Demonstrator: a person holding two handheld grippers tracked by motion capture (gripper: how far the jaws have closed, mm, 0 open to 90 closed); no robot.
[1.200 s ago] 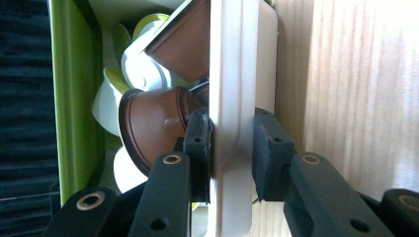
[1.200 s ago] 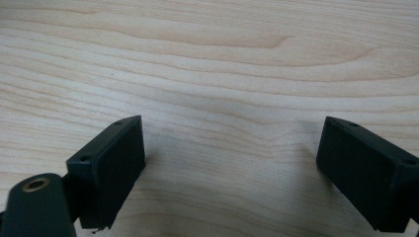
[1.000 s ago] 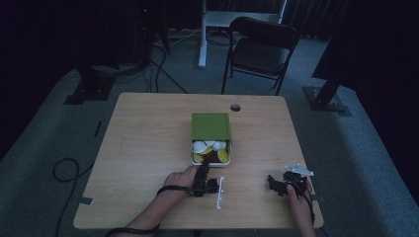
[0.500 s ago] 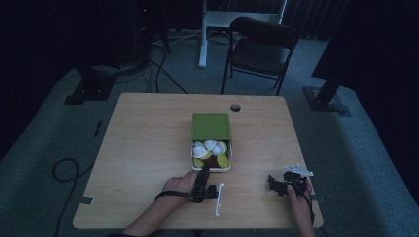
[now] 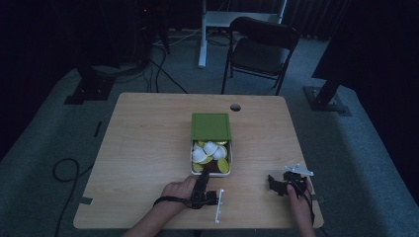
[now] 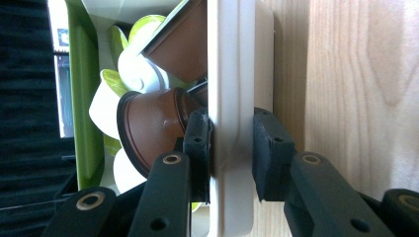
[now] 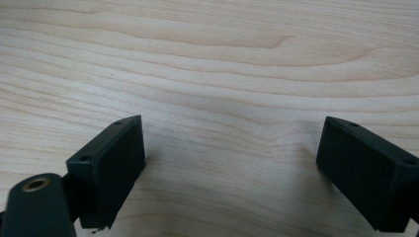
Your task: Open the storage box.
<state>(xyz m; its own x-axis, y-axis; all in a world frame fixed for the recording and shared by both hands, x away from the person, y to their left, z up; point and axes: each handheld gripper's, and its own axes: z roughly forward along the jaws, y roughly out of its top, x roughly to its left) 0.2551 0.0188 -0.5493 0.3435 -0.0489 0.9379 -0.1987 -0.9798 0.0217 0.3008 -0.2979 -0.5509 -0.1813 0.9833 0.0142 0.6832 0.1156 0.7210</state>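
A white tray (image 5: pixel 192 159) full of coffee capsules (image 5: pixel 207 150) sticks out from under a green lid (image 5: pixel 211 126) at the table's middle. My left gripper (image 5: pixel 202 177) is shut on the tray's near wall. In the left gripper view the two pads (image 6: pixel 269 148) clamp that white wall (image 6: pixel 232 74), with a brown capsule (image 6: pixel 148 131) and white and green ones just behind it. My right gripper (image 5: pixel 273 183) rests at the front right of the table, apart from the tray. Its jaws stand wide open (image 7: pixel 232 158) over bare wood.
The wooden table (image 5: pixel 148 143) has a small round hole (image 5: pixel 235 107) near its far edge. A dark folding chair (image 5: pixel 259 52) and a white stand (image 5: pixel 217 19) are behind the table. Cables lie on the floor (image 5: pixel 64 170) to the left.
My left gripper has drawn back toward the near edge with the tray's wall in it. The tray has slid out from under the green lid, showing more capsules. The right gripper has stayed put.
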